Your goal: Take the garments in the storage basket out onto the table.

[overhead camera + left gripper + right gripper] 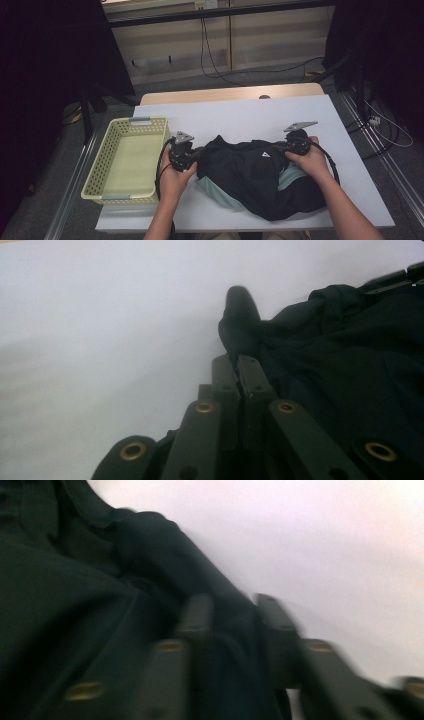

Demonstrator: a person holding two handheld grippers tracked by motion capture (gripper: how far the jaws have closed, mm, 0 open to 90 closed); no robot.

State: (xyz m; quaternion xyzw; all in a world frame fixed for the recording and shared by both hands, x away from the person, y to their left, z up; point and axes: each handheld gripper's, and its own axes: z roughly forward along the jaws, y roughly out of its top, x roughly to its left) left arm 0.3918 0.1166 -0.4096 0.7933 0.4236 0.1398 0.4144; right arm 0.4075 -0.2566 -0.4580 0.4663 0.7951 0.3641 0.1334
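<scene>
A black garment (255, 175) with a pale teal lining (220, 197) and a small white logo lies crumpled on the white table (250, 112). My left gripper (199, 153) is at the garment's left edge. In the left gripper view its jaws (236, 360) are pressed together on a fold of the black cloth (350, 365). My right gripper (281, 148) is at the garment's upper right edge. The right gripper view is blurred, and a thick fold of the dark fabric (75, 605) fills the gap between that gripper's (232, 605) jaws.
An empty yellow perforated basket (107, 145) stands at the table's left edge, just left of my left hand. White table surface lies beyond the garment. Cables run over the floor behind and to the right of the table.
</scene>
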